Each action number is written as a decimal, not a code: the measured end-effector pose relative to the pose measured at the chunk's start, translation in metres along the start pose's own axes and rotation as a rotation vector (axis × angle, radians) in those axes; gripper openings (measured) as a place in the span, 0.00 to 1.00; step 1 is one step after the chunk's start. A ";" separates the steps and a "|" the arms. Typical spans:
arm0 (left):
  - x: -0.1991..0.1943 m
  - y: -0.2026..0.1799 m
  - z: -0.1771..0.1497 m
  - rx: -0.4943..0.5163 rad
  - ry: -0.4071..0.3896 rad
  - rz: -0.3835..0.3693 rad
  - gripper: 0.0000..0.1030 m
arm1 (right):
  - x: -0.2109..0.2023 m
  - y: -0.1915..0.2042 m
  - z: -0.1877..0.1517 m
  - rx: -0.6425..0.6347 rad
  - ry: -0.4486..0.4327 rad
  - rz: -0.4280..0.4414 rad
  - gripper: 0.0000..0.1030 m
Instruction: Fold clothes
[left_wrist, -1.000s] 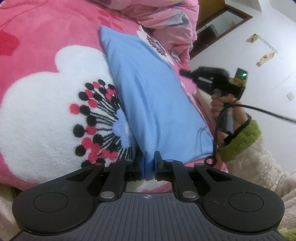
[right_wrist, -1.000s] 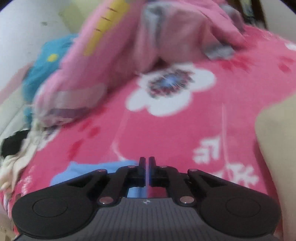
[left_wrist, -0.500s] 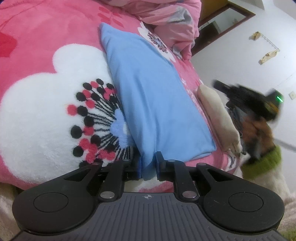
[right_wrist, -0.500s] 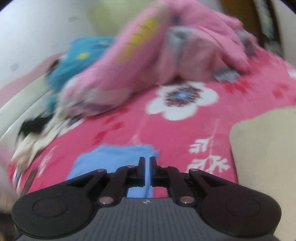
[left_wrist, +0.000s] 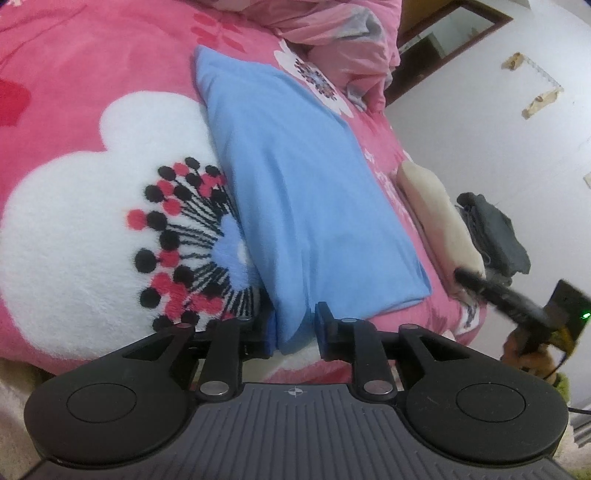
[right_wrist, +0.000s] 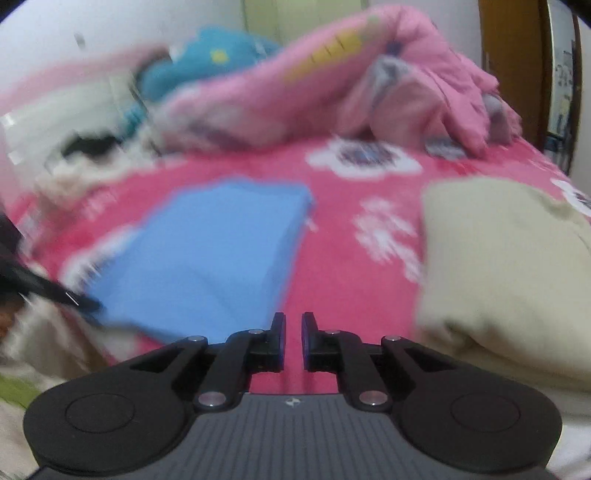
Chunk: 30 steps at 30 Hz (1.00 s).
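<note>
Bed: pink fleece blanket with white flower prints (left_wrist: 92, 74) covers it; white wall behind.
Garment: we see the folded light-blue cloth (left_wrist: 295, 177) flat on the blanket, cream folded garment (right_wrist: 509, 266) near it.
Left tongs (left_wrist: 295, 328): opening, near corner of the blue cloth between them, right pad clear of it.
Right tongs (right_wrist: 293, 339): opening, nothing between; we see them over bare blanket between the two garments.
</note>
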<state>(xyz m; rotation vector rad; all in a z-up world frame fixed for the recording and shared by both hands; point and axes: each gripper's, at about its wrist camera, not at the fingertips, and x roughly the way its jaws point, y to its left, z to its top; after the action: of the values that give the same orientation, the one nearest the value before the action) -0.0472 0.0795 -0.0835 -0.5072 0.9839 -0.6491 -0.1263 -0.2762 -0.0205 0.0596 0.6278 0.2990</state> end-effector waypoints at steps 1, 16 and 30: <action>0.001 -0.002 -0.001 0.004 -0.002 0.006 0.22 | 0.004 0.007 0.001 -0.021 -0.018 0.033 0.10; -0.005 -0.013 -0.015 0.062 0.025 0.073 0.25 | 0.005 0.011 -0.019 0.003 0.056 -0.056 0.24; -0.027 0.010 0.046 -0.029 -0.189 0.102 0.59 | 0.082 -0.024 0.040 0.405 0.009 0.112 0.55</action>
<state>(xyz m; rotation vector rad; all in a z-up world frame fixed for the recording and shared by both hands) -0.0147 0.1101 -0.0526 -0.5306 0.8361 -0.4869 -0.0336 -0.2732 -0.0386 0.4839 0.6882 0.2766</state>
